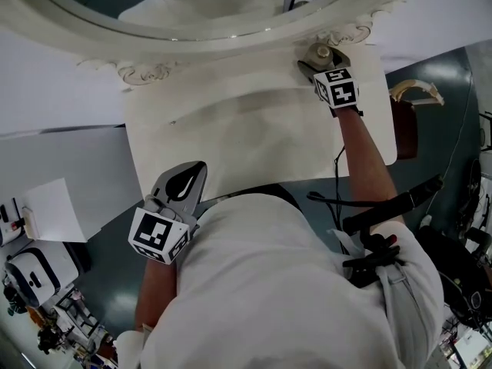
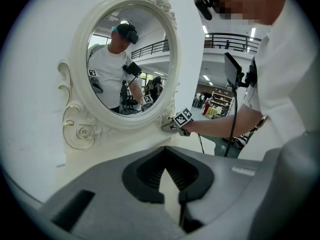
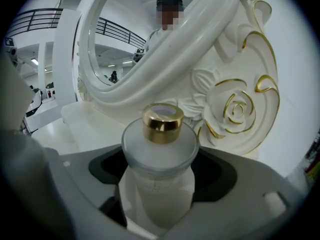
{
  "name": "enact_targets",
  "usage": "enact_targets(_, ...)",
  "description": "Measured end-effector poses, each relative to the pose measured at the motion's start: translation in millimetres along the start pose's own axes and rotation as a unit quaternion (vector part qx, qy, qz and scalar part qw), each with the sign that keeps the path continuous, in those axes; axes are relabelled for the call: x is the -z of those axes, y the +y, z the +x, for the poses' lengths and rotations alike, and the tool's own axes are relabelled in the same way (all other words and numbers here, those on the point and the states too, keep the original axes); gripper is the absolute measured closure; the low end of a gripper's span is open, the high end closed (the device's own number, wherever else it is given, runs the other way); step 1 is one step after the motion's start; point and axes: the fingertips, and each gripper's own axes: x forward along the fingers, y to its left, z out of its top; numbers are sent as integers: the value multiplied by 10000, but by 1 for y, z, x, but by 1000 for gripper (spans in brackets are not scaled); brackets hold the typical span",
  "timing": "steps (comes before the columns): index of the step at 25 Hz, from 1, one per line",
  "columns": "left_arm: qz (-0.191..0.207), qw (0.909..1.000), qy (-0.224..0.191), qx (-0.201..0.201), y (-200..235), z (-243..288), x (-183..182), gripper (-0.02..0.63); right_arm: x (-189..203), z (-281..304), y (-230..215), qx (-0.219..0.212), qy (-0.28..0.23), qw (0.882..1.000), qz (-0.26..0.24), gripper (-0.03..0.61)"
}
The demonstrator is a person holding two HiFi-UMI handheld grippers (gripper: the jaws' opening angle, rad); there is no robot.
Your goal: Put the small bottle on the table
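A white dressing table point(image 1: 254, 141) fills the middle, with the oval frame of its mirror point(image 1: 192, 41) curving across the far edge. At the far right, just beside the frame's carved scroll, the right gripper point(image 1: 320, 60) reaches in around a small bottle point(image 1: 317, 50) with a pale gold top. The left gripper point(image 1: 196, 171) hangs over the near left edge of the table, well apart from the bottle. A brown chair point(image 1: 405, 129) stands right of the table, and a white sheet point(image 1: 52, 210) lies at the left.
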Motion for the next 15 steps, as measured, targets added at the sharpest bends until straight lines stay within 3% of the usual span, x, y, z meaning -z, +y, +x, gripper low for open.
enact_targets(11,209,9992,-205,264,-4,-37,10,611,11,-51,11,479,78,9982,365,195)
enact_targets(15,249,9987,-267,360,-7,-51,19,611,20,-74,23,633,128,9968,463,244)
